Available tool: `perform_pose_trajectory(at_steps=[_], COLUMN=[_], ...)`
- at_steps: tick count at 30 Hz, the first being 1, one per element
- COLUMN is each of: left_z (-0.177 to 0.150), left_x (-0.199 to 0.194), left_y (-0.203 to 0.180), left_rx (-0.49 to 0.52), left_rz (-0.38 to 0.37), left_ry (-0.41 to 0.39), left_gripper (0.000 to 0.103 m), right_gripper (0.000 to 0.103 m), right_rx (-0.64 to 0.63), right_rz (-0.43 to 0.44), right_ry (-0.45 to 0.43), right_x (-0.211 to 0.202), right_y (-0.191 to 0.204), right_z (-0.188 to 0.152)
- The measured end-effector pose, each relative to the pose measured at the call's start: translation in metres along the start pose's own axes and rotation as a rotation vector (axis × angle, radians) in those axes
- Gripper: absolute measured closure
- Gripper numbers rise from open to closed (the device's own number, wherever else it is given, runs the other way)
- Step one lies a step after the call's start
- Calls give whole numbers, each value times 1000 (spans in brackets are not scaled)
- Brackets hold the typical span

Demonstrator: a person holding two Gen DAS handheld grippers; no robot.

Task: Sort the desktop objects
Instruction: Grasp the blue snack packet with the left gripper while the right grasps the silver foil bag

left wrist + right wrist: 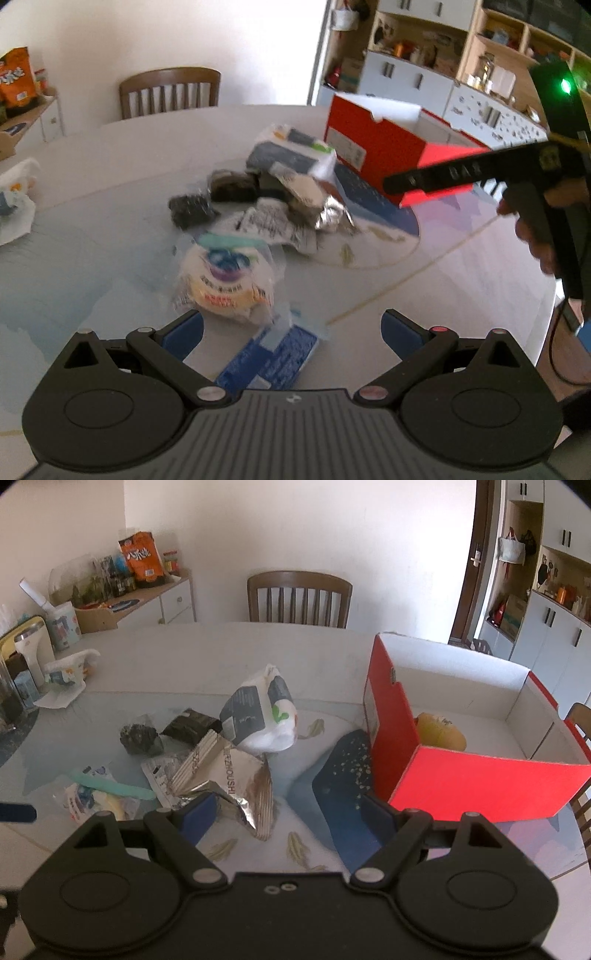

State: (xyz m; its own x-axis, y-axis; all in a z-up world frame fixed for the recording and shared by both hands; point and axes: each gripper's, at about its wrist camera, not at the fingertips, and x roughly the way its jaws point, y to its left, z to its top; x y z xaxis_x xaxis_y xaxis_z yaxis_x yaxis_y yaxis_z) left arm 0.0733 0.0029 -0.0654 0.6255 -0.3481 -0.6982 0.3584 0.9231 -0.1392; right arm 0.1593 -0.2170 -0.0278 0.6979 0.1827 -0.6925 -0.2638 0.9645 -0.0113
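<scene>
Below your left gripper (291, 328), spread and empty, lies a blue packet (269, 362); your right gripper (288, 812), spread too, has foil wrapper (229, 782) at eleven o'clock, red box (461, 775) at two.

A plain white wall (295, 528) fills the upper centre, a wooden slat-back chair (298, 600) beneath it. A low sideboard (162, 602) stands upper left; white cabinets with open shelves (554, 602) rise upper right beside a dark door frame (476, 554).
</scene>
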Motion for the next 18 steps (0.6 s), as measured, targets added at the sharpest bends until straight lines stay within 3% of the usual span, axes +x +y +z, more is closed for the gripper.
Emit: perform_pose_trajectory(at_steps=[18], left_z=[-14], left_x=[22], left_y=[10], left_rx=[48], left_rz=[-46], left_ry=[26], left_gripper=[1], right_gripper=[16], right_rx=[68], right_rz=[9], right_ry=[1], right_x=[43], right_y=[45], right_z=[19])
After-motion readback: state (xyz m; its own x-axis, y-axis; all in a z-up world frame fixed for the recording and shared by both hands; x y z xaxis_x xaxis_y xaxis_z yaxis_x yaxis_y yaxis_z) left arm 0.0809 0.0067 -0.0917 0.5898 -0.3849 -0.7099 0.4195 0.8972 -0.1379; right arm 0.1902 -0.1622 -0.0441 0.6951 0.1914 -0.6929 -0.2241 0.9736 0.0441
